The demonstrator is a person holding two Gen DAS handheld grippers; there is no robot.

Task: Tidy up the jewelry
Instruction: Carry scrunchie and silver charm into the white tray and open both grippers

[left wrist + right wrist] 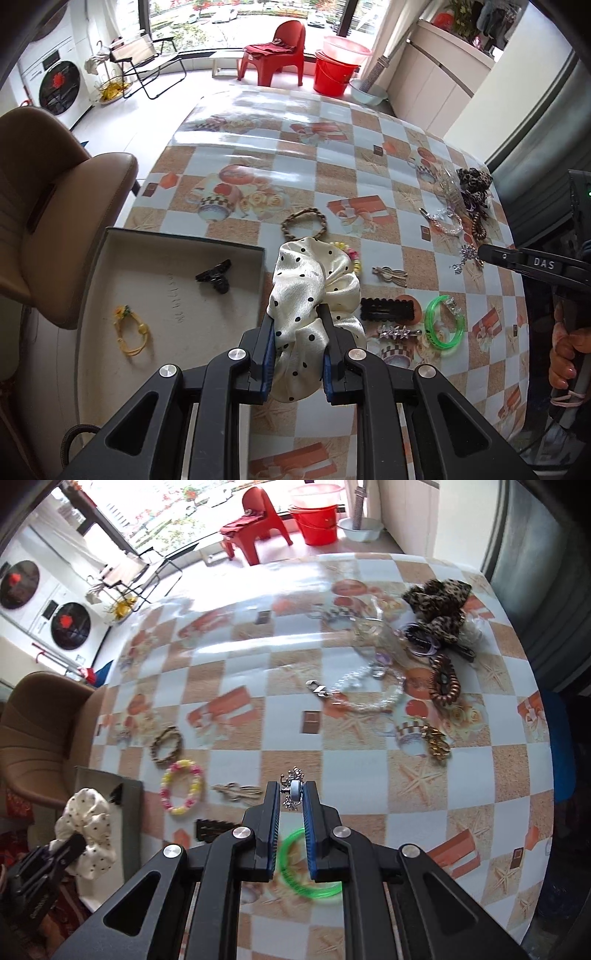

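Left wrist view: the left gripper had its fingers clamped on a white dotted scrunchie, held above the desk at the right edge of the box. The scrunchie hid part of a yellow-pink ring behind it. In the box lay two things: a black claw clip at 12 o'clock and a yellow band at 8 o'clock. On the desk right of the scrunchie I counted one braided band, one beige clip, one black snap clip, one rhinestone clip and one green bangle. At 2 o'clock a pile with a leopard scrunchie was too tangled to count. The right gripper entered from 3 o'clock, cut off by the frame; a silver charm hung at its tip, and a hand gripped its handle.

Right wrist view: the right gripper had its fingers together on the small silver charm, clear of the desk; its detail was hard to make out. The green bangle below was blurred and partly hidden by the fingers. The black snap clip was half covered. At 1 o'clock the pile showed one leopard scrunchie, one brown coil tie, one clear bead chain and one gold piece. The left gripper held the dotted scrunchie at 8 o'clock.
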